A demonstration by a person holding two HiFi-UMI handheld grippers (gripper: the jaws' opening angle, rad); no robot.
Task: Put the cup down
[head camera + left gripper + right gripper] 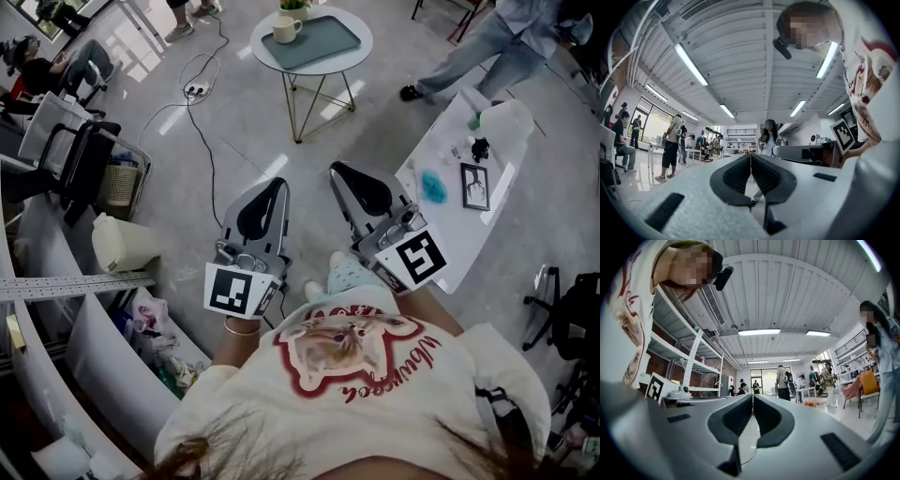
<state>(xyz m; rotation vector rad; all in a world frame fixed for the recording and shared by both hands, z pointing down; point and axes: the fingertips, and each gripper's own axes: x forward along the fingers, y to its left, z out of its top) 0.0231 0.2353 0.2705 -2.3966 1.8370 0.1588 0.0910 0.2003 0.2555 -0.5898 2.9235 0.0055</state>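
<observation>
A white cup (pixel 284 30) stands on a teal tray (pixel 323 39) on the small round table (pixel 319 67) at the far top of the head view, well away from both grippers. My left gripper (pixel 279 184) and right gripper (pixel 336 169) are held side by side in front of my chest, pointing ahead. Neither holds anything. In the left gripper view the left gripper (pixel 751 157) has its jaws closed together on nothing. The right gripper (pixel 753 397) looks the same in its own view. Both gripper views look out level across the room, and the cup does not show in them.
A long white table (pixel 469 234) with small items and a teal object (pixel 432 186) stands at my right. A person (pixel 487 47) walks beyond it. A cable (pixel 202 122) trails over the floor. A black chair (pixel 80 159), bins and shelving crowd the left.
</observation>
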